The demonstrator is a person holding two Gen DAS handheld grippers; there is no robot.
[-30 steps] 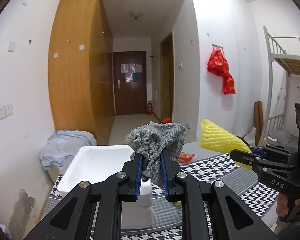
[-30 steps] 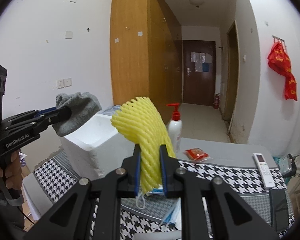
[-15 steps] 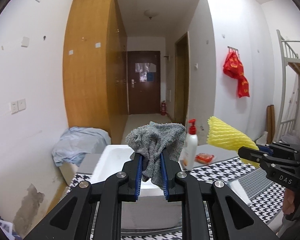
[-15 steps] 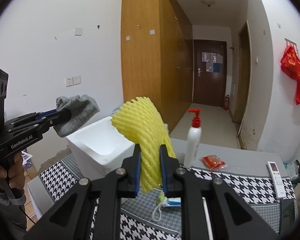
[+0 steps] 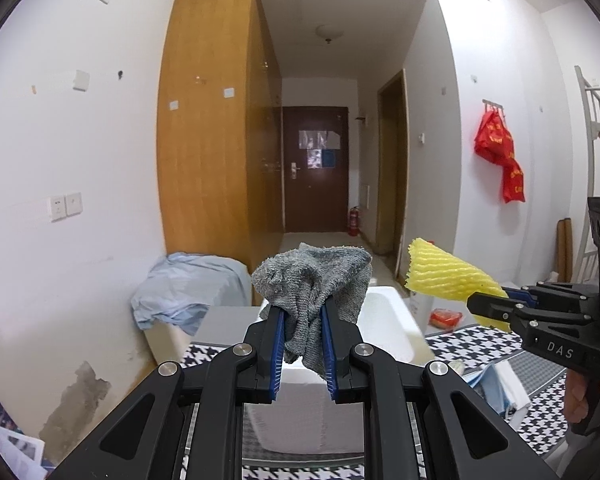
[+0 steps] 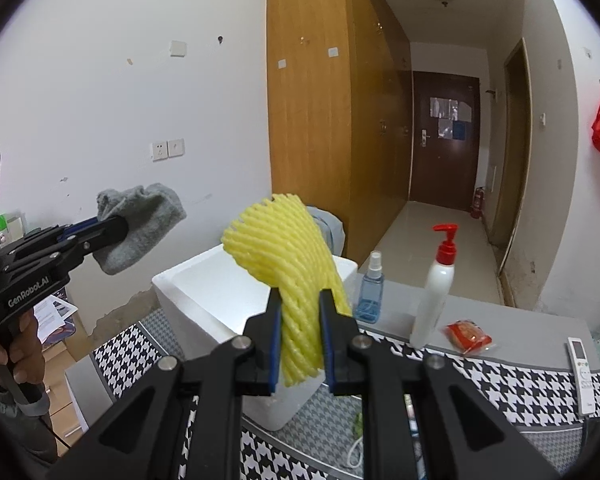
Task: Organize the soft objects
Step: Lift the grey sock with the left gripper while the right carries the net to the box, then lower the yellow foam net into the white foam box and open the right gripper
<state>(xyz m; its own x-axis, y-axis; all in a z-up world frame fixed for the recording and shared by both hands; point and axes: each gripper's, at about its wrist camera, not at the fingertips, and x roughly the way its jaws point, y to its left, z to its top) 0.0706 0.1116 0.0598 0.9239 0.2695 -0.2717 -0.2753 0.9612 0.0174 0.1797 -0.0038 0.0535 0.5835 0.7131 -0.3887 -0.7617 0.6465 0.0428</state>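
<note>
Both tools shifted sideways since earlier frame; white foam box [image 6: 204, 292] now nearer centre beneath them. Left tool [image 5: 302, 340] clamped narrow on grey cloth [image 5: 316, 276], held above box. Right tool [image 6: 300, 340] clamped on yellow foam net [image 6: 288, 256], also over box. Box contents not discernible.
</note>
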